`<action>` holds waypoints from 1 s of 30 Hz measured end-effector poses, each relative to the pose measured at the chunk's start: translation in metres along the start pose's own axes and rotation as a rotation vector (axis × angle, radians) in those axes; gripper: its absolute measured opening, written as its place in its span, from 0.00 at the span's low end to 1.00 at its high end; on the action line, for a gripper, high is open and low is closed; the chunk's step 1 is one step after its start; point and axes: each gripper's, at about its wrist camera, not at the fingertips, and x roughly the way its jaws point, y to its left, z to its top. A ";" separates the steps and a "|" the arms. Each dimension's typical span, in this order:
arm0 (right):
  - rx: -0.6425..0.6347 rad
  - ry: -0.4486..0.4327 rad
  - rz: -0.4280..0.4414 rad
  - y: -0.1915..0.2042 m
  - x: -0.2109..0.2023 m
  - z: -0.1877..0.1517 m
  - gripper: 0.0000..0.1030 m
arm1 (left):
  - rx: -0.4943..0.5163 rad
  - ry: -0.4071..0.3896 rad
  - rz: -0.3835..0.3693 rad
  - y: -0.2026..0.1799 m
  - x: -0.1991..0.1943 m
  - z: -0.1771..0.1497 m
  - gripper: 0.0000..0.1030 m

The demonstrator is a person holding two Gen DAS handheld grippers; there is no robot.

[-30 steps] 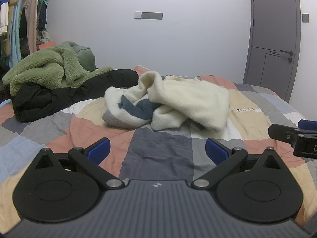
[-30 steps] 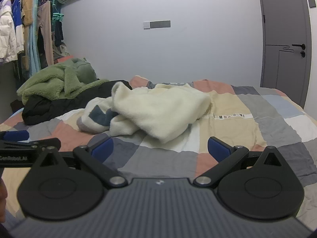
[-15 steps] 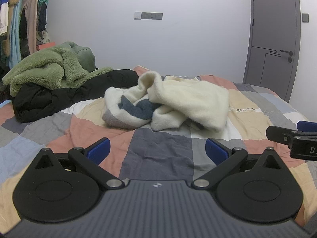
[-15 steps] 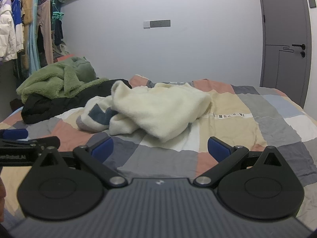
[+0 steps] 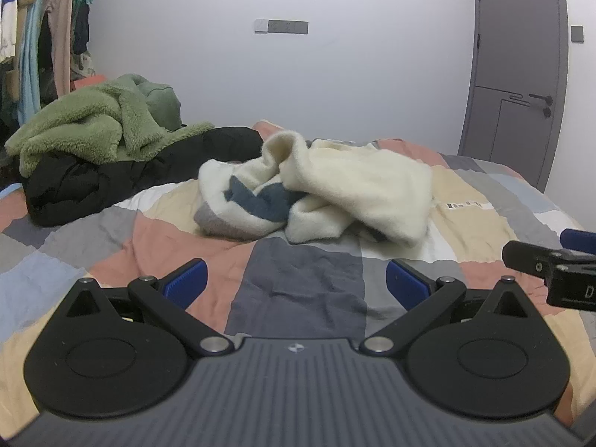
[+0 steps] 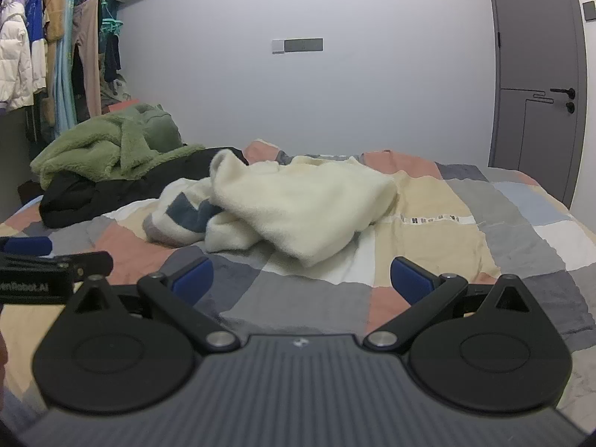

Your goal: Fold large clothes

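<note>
Fluffy cream garment [image 5: 335,186] lies crumpled; left hand-held gripper [image 5: 296,283] and right hand-held gripper [image 6: 301,279] gape empty.

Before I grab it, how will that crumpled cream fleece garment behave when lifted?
The crumpled cream fleece garment lies in loose folds, so it will probably sag and unfurl. Its thick pile suggests bulk without much weight, and good grip for the blue pads.

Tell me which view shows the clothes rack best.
The right wrist view: the rack shows its rail, hangers and a whole row of hanging garments, including a white jacket. The left wrist view catches only a cropped strip of hanging clothes at its left edge.
</note>
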 end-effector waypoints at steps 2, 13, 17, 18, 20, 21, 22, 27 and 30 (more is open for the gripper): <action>0.004 0.004 0.007 0.000 0.000 0.000 1.00 | 0.001 0.000 0.001 0.000 0.000 0.000 1.00; 0.000 0.022 0.014 0.005 0.005 -0.002 1.00 | 0.007 0.009 -0.005 0.001 0.003 -0.001 1.00; 0.011 0.026 0.056 0.005 0.007 -0.005 1.00 | 0.043 -0.006 0.017 -0.002 0.006 0.000 1.00; 0.014 0.032 0.061 0.005 0.008 -0.005 1.00 | 0.040 -0.003 0.015 -0.001 0.007 -0.001 1.00; 0.016 0.037 0.067 0.006 0.009 -0.006 1.00 | 0.036 0.005 0.012 0.000 0.009 -0.002 1.00; 0.016 0.036 0.067 0.006 0.009 -0.006 1.00 | 0.034 0.012 0.013 0.000 0.011 -0.002 1.00; 0.018 0.036 0.065 0.006 0.009 -0.006 1.00 | 0.032 0.017 0.011 0.001 0.012 -0.002 1.00; 0.088 0.047 0.078 0.004 0.019 0.000 1.00 | 0.011 0.041 0.007 0.008 0.028 0.005 1.00; 0.134 0.079 0.134 0.005 0.033 0.008 1.00 | -0.035 0.075 0.002 0.021 0.046 0.014 1.00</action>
